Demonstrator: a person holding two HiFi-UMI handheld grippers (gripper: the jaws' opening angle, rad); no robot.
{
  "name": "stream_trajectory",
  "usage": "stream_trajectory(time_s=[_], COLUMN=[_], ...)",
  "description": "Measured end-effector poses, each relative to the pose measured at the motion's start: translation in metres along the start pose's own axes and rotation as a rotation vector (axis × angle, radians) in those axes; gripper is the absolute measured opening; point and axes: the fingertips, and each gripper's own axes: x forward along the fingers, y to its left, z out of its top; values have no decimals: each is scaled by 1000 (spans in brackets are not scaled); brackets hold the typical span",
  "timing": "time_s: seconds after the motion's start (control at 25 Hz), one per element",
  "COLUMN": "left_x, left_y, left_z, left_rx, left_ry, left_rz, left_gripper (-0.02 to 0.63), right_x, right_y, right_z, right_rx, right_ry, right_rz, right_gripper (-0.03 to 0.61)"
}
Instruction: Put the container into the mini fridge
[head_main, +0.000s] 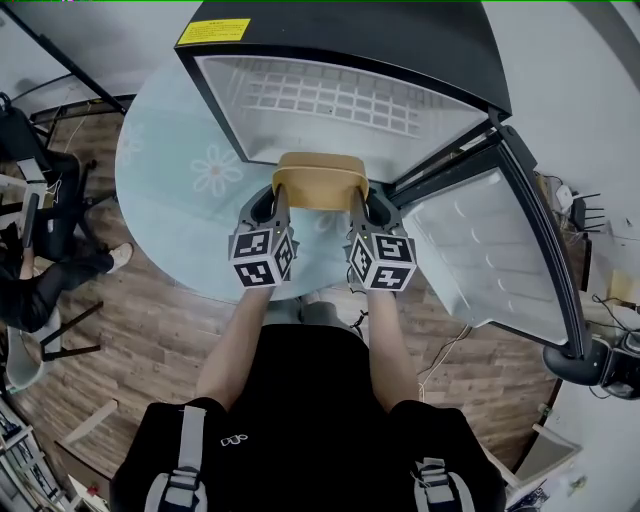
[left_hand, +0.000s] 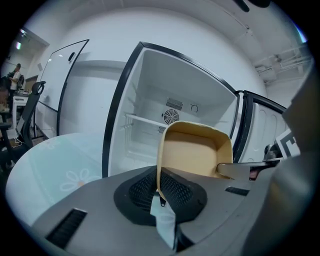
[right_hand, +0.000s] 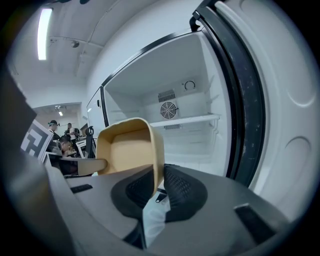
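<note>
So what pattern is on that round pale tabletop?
The pale blue round tabletop carries white daisy flowers; clearest in the head view.

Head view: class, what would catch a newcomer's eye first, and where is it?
The tan container stands out at centre, each side wall pinched in the jaws of the left gripper and right gripper. Just beyond it gapes the black mini fridge on the round pale table, its door swung open to the right.
</note>
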Motion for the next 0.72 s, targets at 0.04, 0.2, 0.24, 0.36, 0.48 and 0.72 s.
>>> stream_trajectory(time_s=[0.04, 0.2, 0.24, 0.36, 0.48, 0.72], left_x=[4, 19, 21, 30, 41, 66], left_y=[1, 6, 7, 9, 11, 15], left_z=[0, -2, -4, -5, -5, -13], left_rx=[3, 18, 23, 38, 50, 42], left_ry=[1, 17, 23, 33, 41, 63], left_rz=[-4, -12, -13, -14, -19, -24], left_gripper=[17, 17, 17, 17, 17, 17], right_x=[4, 18, 20, 27, 35, 51], right_y=[-2, -6, -7, -10, -15, -25], right_z=[0, -2, -4, -10, -14, -24], right_rx=[1, -35, -41, -33, -37, -40], right_ry=[1, -6, -6, -2, 1, 21], right_rz=[-3, -18, -19, -22, -41, -79], right_gripper=[43, 43, 43, 43, 46, 48])
